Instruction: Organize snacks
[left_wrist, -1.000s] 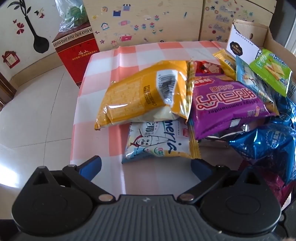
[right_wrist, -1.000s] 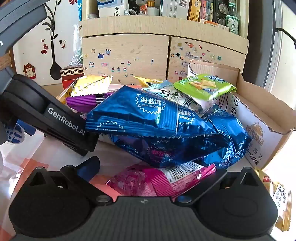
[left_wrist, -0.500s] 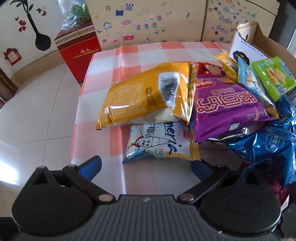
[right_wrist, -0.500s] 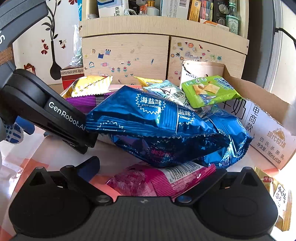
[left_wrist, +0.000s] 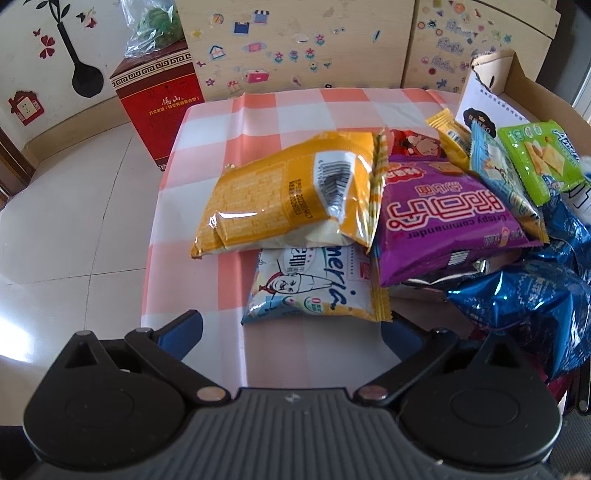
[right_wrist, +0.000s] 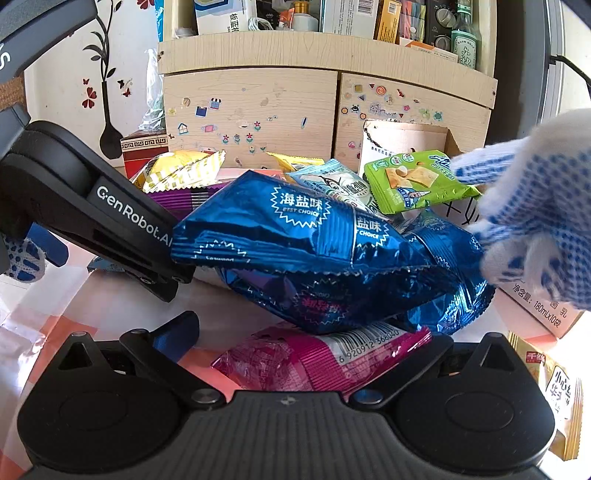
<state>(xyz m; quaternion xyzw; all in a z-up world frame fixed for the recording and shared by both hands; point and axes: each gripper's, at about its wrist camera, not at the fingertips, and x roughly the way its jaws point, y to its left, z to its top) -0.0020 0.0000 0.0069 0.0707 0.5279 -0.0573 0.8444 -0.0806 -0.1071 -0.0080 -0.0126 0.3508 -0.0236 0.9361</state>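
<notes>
From the left wrist, the left claw (left_wrist: 291, 328) stands wide with nothing between its blue fingers (left_wrist: 181, 332), low over the near edge of the checked worktop (left_wrist: 273, 110). The worktop's left and far squares lie bare; its left edge drops to tiled floor (left_wrist: 74, 221). One yellow snack bag (left_wrist: 291, 195) lies across one white carrot-cartoon packet (left_wrist: 314, 291), beside one purple crisp bag (left_wrist: 450, 221). A green cracker packet (left_wrist: 535, 158) leans at the cardboard box (left_wrist: 524, 85). The view sits closer to the pile than a second ago, and a white glove tip now shows at the right edge

From the right wrist, the right claw (right_wrist: 314, 332) is wide, a pink packet (right_wrist: 314, 362) lying between its fingers ungripped. Two shiny blue bags (right_wrist: 295, 236) are piled just behind it. A gloved hand (right_wrist: 532, 221), not there half a second ago, now touches the blue bags near the green packet. The left gripper's arm (right_wrist: 110, 221) crowds the left side
</notes>
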